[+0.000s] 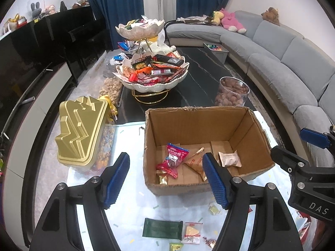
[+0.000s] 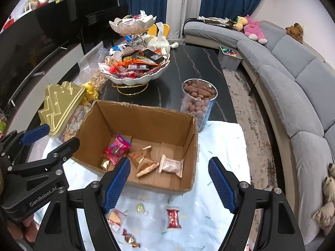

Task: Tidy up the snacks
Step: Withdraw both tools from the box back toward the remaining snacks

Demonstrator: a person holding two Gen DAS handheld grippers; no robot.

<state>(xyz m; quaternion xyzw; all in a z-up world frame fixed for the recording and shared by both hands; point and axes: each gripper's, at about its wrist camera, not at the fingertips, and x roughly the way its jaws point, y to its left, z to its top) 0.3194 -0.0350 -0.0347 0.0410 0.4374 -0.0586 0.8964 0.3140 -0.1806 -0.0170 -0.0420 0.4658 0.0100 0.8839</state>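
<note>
Both grippers hover w/ jaws apart, nothing held: left gripper (image 1: 165,179), right gripper (image 2: 169,183). Loose on pale cloth (image 2: 219,146) near them: 1 green packet (image 1: 162,229), 1 clear-wrapped wedge snack (image 2: 115,219), 1 red wrapped snack (image 2: 173,218), 1 twist candy (image 2: 130,238). Beyond, open cardboard box (image 2: 146,118) on cloth holds 5 snacks: 2 red packets, 1 brown triangle pack, 1 beige pack, 1 small gold. Gold tin (image 1: 80,130) just left of box. Farther, on black table: 1 clear tub of nuts (image 2: 197,102), 2-tier snack stand (image 1: 152,71).
</note>
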